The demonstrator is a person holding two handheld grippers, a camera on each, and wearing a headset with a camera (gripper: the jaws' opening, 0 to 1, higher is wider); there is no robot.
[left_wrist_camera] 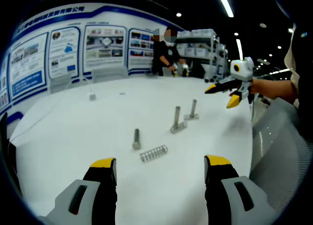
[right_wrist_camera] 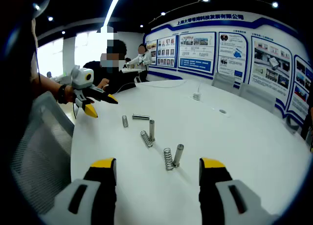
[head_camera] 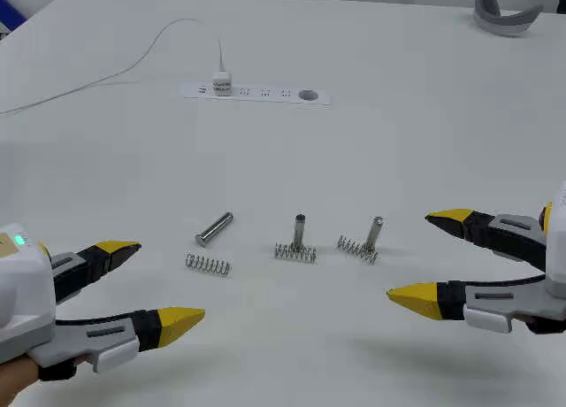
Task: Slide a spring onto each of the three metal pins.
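Just short of the row of parts on the white tabletop (head_camera: 416, 142), I hold my left gripper (head_camera: 166, 281), black and grey with yellow tips. Its jaws are spread wide with nothing between them. My right gripper (head_camera: 409, 255) is its match and just as open. I judge they flank the parts so either can close in. The middle pin (head_camera: 299, 233), a grey metal rod, stands upright with its long axis vertical, so a coil can drop on from above. To the right of it, the right pin (head_camera: 374, 232) stands the same way. To the left of it, the left pin (head_camera: 214, 229) lies flat, its axis slanting from my near left to far right. It probably wants lifting first. The middle spring (head_camera: 295, 253), a small wire coil, lies on its side at the middle pin's foot. The right spring (head_camera: 357, 248) and the left spring (head_camera: 208, 264) lie likewise, axes roughly across me, none threaded yet.
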